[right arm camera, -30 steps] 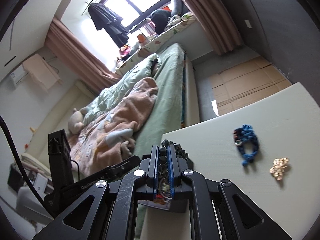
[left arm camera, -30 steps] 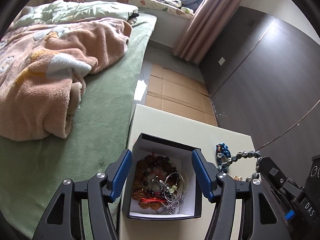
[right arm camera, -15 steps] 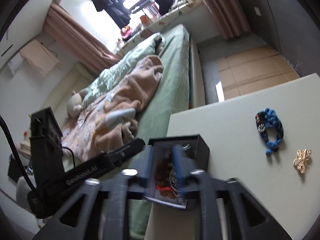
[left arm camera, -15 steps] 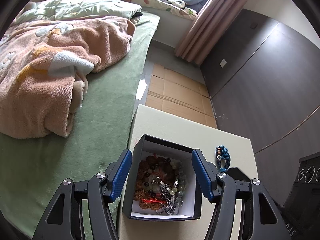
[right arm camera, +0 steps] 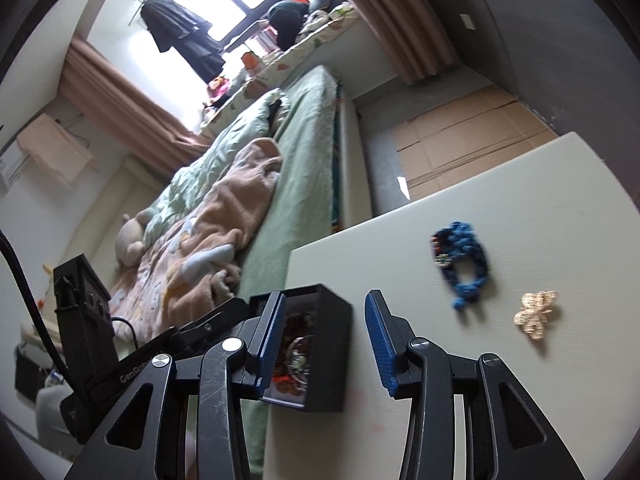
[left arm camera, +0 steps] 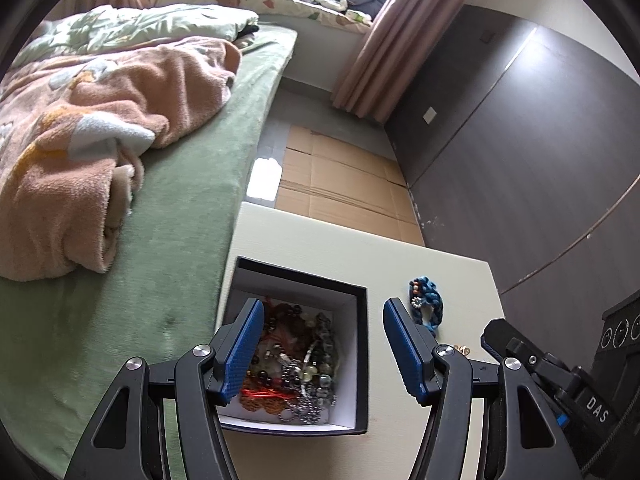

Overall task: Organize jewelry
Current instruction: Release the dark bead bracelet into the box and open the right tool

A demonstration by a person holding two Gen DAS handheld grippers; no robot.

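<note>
A black box (left arm camera: 362, 360) with a white lining stands at the left edge of the cream table (left arm camera: 320, 248), holding a heap of beaded bracelets (left arm camera: 296, 364). My left gripper (left arm camera: 320, 316) hovers open over the box, nothing between its blue pads. To the right, a blue braided bracelet (left arm camera: 426, 308) and a small gold brooch (left arm camera: 462, 348) lie on the table. In the right wrist view my right gripper (right arm camera: 326, 308) stands open and empty just above the box (right arm camera: 332, 352), with the blue bracelet (right arm camera: 464, 264) and gold brooch (right arm camera: 536, 314) further right.
A bed with a green sheet (left arm camera: 172, 240) and a peach blanket (left arm camera: 80, 152) runs along the table's left side. Flattened cardboard (left arm camera: 340, 184) covers the floor beyond the table. A dark wall (left arm camera: 520, 140) closes the right side. The right gripper's body (left arm camera: 532, 364) reaches in from the right.
The right gripper was shut on a string of dark beads over the box; its jaws have since come apart and they are empty. The left view has shifted slightly right.
</note>
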